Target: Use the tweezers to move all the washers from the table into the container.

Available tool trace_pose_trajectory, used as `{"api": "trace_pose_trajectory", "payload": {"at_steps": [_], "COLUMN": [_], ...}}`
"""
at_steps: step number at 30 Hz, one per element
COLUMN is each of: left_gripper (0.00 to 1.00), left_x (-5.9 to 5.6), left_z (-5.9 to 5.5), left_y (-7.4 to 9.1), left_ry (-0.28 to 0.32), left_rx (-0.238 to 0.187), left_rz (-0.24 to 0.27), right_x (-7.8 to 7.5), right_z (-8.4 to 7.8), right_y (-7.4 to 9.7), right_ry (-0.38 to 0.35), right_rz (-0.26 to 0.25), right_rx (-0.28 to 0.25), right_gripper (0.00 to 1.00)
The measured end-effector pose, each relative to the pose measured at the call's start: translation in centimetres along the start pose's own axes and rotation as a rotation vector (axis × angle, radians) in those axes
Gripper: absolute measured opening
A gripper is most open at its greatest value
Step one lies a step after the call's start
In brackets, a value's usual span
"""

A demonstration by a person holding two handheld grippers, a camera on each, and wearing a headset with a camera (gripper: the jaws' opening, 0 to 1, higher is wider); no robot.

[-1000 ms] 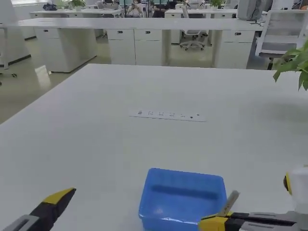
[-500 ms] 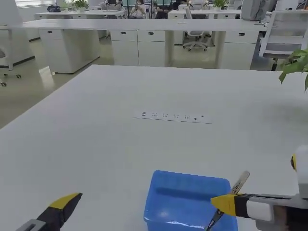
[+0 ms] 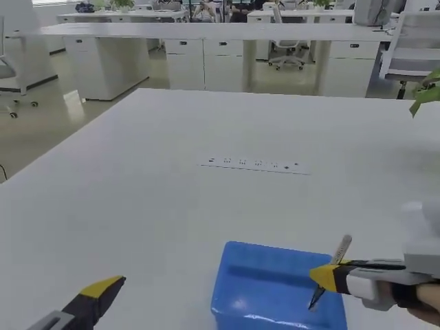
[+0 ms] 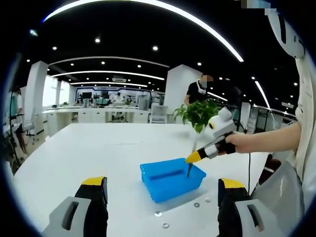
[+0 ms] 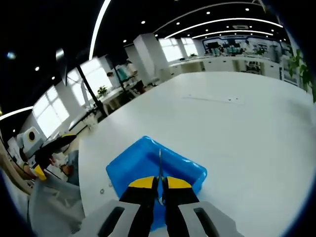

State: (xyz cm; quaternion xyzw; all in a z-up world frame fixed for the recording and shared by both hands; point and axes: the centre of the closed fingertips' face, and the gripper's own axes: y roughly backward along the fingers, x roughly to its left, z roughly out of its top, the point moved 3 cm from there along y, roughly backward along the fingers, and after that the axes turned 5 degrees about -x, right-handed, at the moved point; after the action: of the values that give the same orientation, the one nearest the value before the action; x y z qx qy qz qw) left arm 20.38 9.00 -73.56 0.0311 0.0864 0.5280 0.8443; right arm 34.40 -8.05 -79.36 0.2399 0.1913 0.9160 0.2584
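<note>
— What is carrying everything?

— A broad, smooth, matte white tabletop (image 3: 158, 179), with a narrow flush strip of sockets (image 3: 254, 163) lying further out on it.

— And the container?

— The container (image 3: 265, 278) is sitting near the front edge. It is a shallow rectangular tray of glossy blue plastic, with rounded corners and a raised rim.

— How are the grippers standing?

— The right gripper (image 3: 322, 276) is hanging over the tray from the right. Its black, yellow-tipped fingers (image 3: 330, 273) are clenching a thin pair of metal tweezers (image 3: 339, 249). The tweezers are leaning, with their points aiming down inside the tray's rim. The left gripper (image 3: 103, 289) is hovering low at the left, well apart from the tray.

— Is the left gripper view adding anything?

— Yes. There the left fingers (image 4: 94, 186) are standing wide apart, released and gripping nothing, with the container (image 4: 170, 178) lying beyond them. That view is also bringing in the washers (image 4: 158, 214): four small flat metal rings lying on the tabletop (image 4: 89, 148) just beside the tray's near wall. A leafy green plant (image 4: 197, 111) is standing behind.

— And the right gripper view?

— It is looking straight along the slim tweezers (image 5: 159, 160) into the blue tray (image 5: 131, 165), with the two fingers (image 5: 143, 183) pressing together around the shaft. I cannot tell whether the points are pinching a washer.
</note>
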Motion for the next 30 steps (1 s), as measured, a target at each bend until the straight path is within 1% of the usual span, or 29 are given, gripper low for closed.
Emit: {"api": "trace_pose_trajectory", "payload": {"at_steps": [3,5,7,13,18,22,26,30], "left_gripper": [0.94,0.94,0.94,0.94,0.94,0.94,0.94,0.93], "left_x": [0.0,-0.1,0.0,-0.3,-0.4,-0.4,-0.4,-0.3], "left_z": [0.1,0.2,0.2,0.4,0.4,0.4,0.5,0.4], "left_y": [0.0,0.1,0.1,0.0,0.0,0.0,0.0,0.0], "left_ry": [0.003,0.007,0.01,0.01,0.003,0.001,0.001,0.002], "left_rx": [-0.003,-0.005,-0.005,-0.006,-0.003,0.0,-0.002,-0.002], "left_rz": [0.004,0.005,0.008,0.006,0.001,0.005,0.004,0.0], "right_x": [-0.1,-0.2,-0.3,-0.2,-0.2,-0.1,0.0,-0.1], "right_z": [-0.3,-0.3,-0.4,-0.6,-0.8,-0.9,-1.2,-1.3], "right_y": [-0.3,-0.5,-0.6,-0.7,-1.0,-1.2,-1.3,-1.0], "right_ry": [0.019,0.052,0.096,0.116,0.165,0.191,0.214,0.227], "right_rz": [-0.007,-0.011,-0.029,-0.022,-0.016,-0.011,-0.008,-0.011], "right_rx": [0.006,0.007,0.012,0.008,0.006,0.008,0.026,0.019], "right_gripper": [0.03,0.03,0.03,0.03,0.03,0.03,0.03,0.04]}}
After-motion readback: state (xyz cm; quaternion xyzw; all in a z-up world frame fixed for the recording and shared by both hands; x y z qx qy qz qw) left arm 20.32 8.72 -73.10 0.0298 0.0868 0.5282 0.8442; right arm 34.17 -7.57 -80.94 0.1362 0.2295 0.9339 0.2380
